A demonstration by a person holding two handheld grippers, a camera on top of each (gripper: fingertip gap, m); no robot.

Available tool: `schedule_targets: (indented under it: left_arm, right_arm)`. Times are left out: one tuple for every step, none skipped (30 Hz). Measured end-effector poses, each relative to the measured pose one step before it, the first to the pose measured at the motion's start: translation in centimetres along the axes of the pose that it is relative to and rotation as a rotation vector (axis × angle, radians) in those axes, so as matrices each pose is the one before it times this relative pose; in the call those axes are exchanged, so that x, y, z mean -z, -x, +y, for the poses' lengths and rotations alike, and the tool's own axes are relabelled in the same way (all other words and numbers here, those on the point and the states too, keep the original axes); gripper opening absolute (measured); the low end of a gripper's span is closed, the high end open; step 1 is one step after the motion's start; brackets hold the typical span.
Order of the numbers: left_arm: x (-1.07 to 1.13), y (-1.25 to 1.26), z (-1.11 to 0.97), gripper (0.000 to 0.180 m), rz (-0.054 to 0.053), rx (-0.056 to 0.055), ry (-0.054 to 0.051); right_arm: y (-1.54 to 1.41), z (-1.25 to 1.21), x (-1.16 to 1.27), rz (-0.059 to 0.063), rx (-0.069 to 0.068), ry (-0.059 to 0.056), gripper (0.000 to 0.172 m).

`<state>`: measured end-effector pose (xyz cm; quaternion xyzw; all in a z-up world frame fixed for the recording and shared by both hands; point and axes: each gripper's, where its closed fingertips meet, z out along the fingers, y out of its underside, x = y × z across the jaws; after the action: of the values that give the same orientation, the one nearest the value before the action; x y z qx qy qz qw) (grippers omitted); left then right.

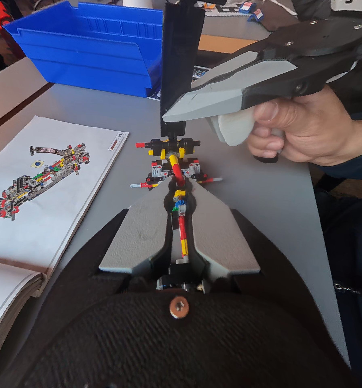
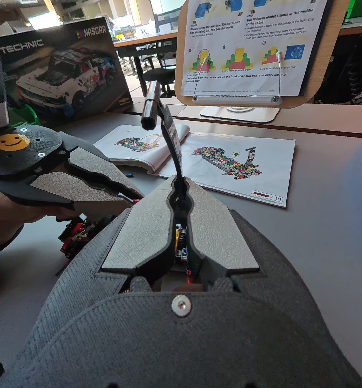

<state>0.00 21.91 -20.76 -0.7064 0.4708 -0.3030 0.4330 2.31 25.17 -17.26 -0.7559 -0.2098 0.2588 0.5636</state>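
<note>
Grey fingers (image 1: 142, 231), ribbed black bodies, brass screw (image 1: 179, 307).

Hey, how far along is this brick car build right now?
Built: a long chassis of red, yellow, grey and black pieces, much like the open booklet's picture. In hand: the left claw is shut on its red rod, and the right claw on the black curved panel standing at its end. Left: the box shows a bodied car; no bodywork yet.
</note>
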Motion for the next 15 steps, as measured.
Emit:
schedule_targets:
  left_arm:
    - [0.014,0.015,-0.002,0.004,0.0012,0.0012,-0.0029]
    - [0.013,0.018,-0.008,0.004,0.0036,0.0038,-0.0032]
    - [0.039,-0.015,-0.027,0.004,0.0077,0.0070,-0.0049]
    - [0.060,-0.008,-0.012,0.004,0.0105,0.0101,-0.0059]
    - [0.105,0.049,-0.034,0.004,0.0089,0.0109,-0.0074]
    - [0.141,0.120,-0.066,0.004,0.0060,0.0109,-0.0102]
    - [0.142,0.057,-0.096,0.004,0.0100,0.0102,-0.0115]
    - [0.163,0.025,-0.135,0.004,0.0118,0.0105,-0.0132]
    - [0.157,0.008,-0.172,0.004,0.0108,0.0099,-0.0150]
    - [0.165,-0.054,-0.214,0.004,0.0117,0.0050,-0.0173]
    - [0.135,-0.140,-0.194,0.004,0.0136,0.0023,-0.0140]
    - [0.095,-0.070,-0.137,0.004,0.0066,0.0033,-0.0096]
    - [0.065,-0.023,-0.059,0.004,0.0022,0.0017,-0.0050]
    - [0.002,-0.109,-0.007,0.004,0.0060,-0.0011,-0.0020]
    - [-0.023,-0.136,-0.013,0.004,0.0062,-0.0004,-0.0020]
  right_arm:
    - [-0.005,-0.003,0.035,-0.0006,0.0011,-0.0009,0.000]
    - [0.024,-0.012,0.049,-0.0036,-0.0003,-0.0016,0.000]
    - [0.069,-0.002,0.060,-0.0083,0.0003,-0.0016,0.000]
    - [0.114,-0.008,0.060,-0.0152,-0.0022,-0.0011,0.002]
    - [0.185,-0.005,0.021,-0.0232,-0.0095,0.0014,0.004]
    - [0.217,0.020,0.011,-0.0293,-0.0157,0.0038,0.005]
    - [0.167,0.002,0.045,-0.0295,-0.0176,0.0027,0.007]
    - [0.105,-0.059,0.104,-0.0270,-0.0164,-0.0015,0.009]
    - [0.094,-0.117,0.161,-0.0268,-0.0135,-0.0058,0.011]
    - [0.073,-0.086,0.180,-0.0243,-0.0100,-0.0047,0.014]
    - [0.037,0.022,0.186,-0.0203,-0.0066,0.0015,0.018]
    - [0.080,0.117,0.189,-0.0199,-0.0032,0.0059,0.020]
    - [0.090,0.185,0.191,-0.0190,-0.0002,0.0061,0.021]
    - [0.070,0.222,0.184,-0.0165,0.0006,0.0061,0.020]
    - [0.047,0.257,0.177,-0.0127,0.0003,0.0057,0.015]
